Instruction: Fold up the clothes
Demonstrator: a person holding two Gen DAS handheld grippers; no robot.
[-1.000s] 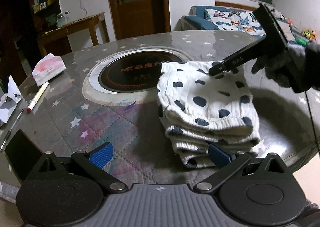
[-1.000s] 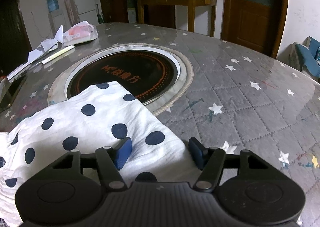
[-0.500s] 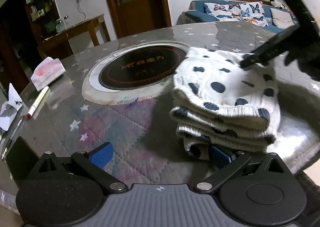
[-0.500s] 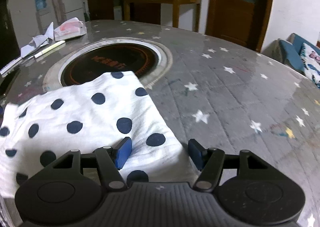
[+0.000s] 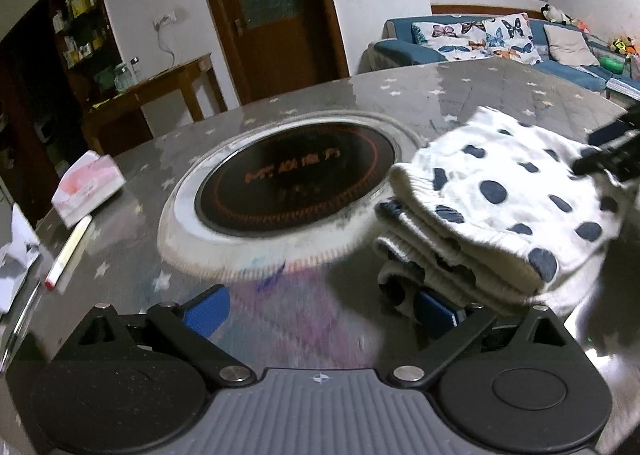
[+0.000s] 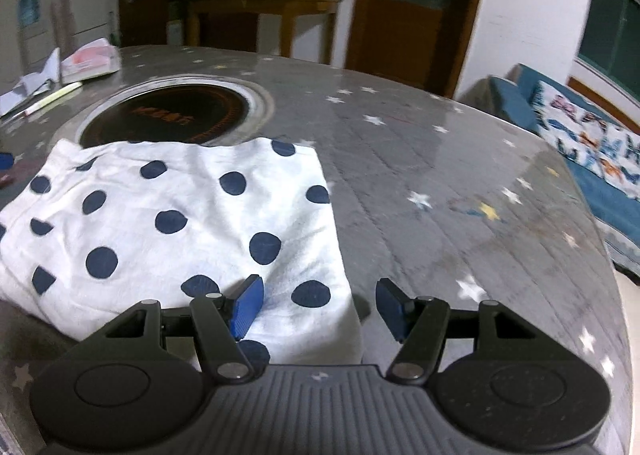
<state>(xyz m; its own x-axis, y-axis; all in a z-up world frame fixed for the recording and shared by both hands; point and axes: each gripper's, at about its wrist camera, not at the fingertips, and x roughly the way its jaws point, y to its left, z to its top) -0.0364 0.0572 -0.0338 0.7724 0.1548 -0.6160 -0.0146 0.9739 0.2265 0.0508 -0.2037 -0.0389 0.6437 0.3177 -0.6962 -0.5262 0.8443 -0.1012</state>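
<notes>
A folded white garment with navy dots (image 5: 500, 211) lies in stacked layers on the grey star-patterned table (image 5: 400, 95), beside the round hob. My left gripper (image 5: 323, 311) is low at the stack's near-left corner. Its jaws are closing, with mostly bare table between them and the right pad (image 5: 438, 311) against the bottom fold. My right gripper (image 6: 320, 309) is open over the garment's (image 6: 172, 211) right edge, left pad (image 6: 248, 307) above the cloth and right pad (image 6: 394, 309) above the table. In the left wrist view its dark fingers (image 5: 608, 151) hover over the stack's far side.
A round black hob (image 5: 296, 179) is set into the table's middle. A tissue pack (image 5: 88, 187), a pen (image 5: 68, 255) and papers (image 5: 16, 255) lie at the left. A blue sofa with butterfly cushions (image 5: 480, 35) stands beyond the table's far right edge.
The left wrist view has swung left and closer to the hob, so the stack now sits at its right. The right gripper has drawn toward the stack's right edge and turned.
</notes>
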